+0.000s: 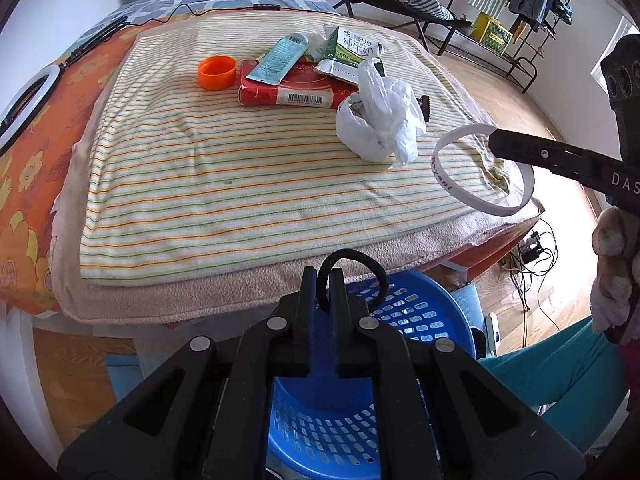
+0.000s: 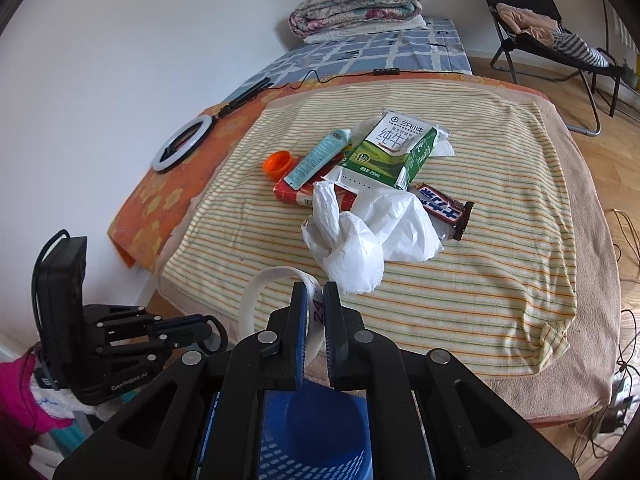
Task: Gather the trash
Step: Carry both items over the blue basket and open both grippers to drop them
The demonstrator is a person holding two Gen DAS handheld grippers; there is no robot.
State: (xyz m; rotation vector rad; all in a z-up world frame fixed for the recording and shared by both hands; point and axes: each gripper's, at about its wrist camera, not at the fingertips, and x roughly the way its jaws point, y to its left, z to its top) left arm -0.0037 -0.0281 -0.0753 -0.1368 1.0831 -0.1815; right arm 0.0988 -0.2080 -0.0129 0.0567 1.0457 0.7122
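My left gripper [image 1: 323, 276] is shut on a black hair tie [image 1: 354, 262], held over the blue perforated basket [image 1: 420, 308] at the bed's near edge. My right gripper [image 2: 315, 292] is shut on a white wristband [image 2: 268, 280], also above the basket [image 2: 316, 420]. On the striped towel [image 2: 500, 280] lie a white plastic bag [image 2: 360, 232], a green milk carton [image 2: 392, 148], a chocolate bar [image 2: 444, 204], a teal tube [image 2: 320, 156], an orange cap [image 2: 278, 164] and a red pack [image 2: 288, 194]. Both grippers are short of this pile.
A ring light [image 2: 182, 144] and its cable lie on the orange sheet at the left. A folded quilt [image 2: 356, 4] sits at the bed's far end. A folding chair [image 2: 552, 32] and floor cables [image 2: 624, 360] are to the right. A person's teal trouser leg [image 1: 560, 368] is beside the basket.
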